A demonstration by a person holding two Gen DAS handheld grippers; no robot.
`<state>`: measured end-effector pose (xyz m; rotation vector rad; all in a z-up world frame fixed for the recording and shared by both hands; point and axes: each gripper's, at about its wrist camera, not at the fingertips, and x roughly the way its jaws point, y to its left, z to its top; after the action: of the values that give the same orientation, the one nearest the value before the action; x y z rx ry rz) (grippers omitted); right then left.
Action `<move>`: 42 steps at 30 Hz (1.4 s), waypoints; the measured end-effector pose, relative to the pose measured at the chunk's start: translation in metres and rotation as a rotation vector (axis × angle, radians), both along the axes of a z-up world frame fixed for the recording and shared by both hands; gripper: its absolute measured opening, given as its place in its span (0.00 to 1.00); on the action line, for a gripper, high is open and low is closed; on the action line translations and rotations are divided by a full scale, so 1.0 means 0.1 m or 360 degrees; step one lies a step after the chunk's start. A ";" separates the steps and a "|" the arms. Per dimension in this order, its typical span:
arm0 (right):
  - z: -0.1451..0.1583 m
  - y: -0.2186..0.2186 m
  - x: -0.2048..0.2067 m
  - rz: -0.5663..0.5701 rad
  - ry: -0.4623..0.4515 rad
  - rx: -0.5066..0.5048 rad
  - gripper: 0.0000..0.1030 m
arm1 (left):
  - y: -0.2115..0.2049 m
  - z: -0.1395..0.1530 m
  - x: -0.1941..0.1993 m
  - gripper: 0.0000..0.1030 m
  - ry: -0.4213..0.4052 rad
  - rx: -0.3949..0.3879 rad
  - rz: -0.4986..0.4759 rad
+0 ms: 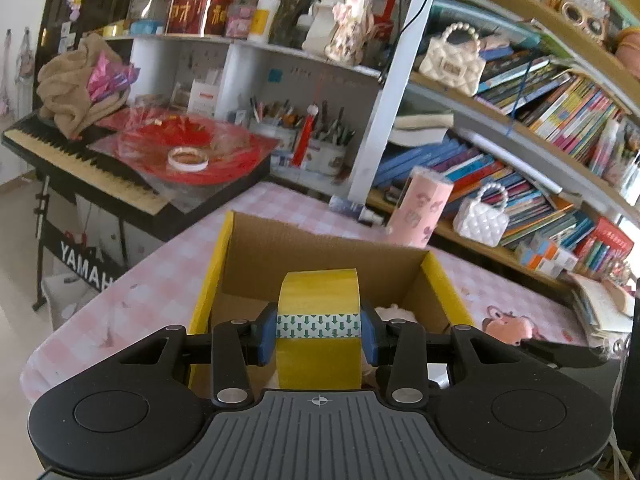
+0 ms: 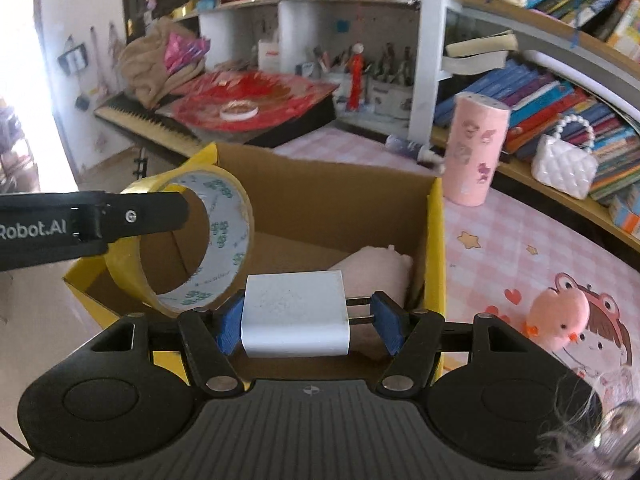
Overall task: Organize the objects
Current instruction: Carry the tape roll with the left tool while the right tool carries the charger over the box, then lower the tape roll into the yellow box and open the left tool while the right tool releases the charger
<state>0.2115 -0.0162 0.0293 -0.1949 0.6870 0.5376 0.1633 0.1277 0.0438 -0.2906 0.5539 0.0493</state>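
Right wrist view suggests midway: a pink plush toy (image 2: pixel 380 270) lies in the yellow-edged cardboard box (image 2: pixel 434 240), while the left claw (image 1: pixel 319 330) pinches a yellow tape roll (image 1: pixel 320 300) and the right claw (image 2: pixel 308 320), spread, cradles a white block (image 2: pixel 294 314) above it.

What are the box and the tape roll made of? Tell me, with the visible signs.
Box: looks like corrugated cardboard, with matte brown inner walls and glossy yellow outer faces at the flaps. Tape roll, held in the left gripper: shiny yellow plastic-looking film wound on a white printed core, probably paper.
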 end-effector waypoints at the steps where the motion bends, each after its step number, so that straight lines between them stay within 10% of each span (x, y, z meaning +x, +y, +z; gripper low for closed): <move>1: -0.02 0.01 0.03 0.0019 0.0005 -0.0018 0.61 | 0.00 -0.01 0.02 0.38 0.0012 0.0001 -0.0001; 20: -0.22 0.27 0.46 0.0304 0.0207 -0.0170 0.62 | -0.10 -0.30 0.40 0.38 0.0269 0.0128 -0.0033; 32: -0.20 0.24 0.43 0.0273 0.0174 -0.0130 0.64 | -0.12 -0.25 0.33 0.41 0.0178 0.0149 -0.0022; 42: 0.00 0.15 0.18 0.0153 0.0050 0.0002 0.65 | -0.10 0.09 -0.02 0.68 -0.0068 0.0168 0.0040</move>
<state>0.2291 -0.0010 0.0297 -0.2197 0.7104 0.6343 0.1611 0.1172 0.0530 -0.1953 0.5035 0.0964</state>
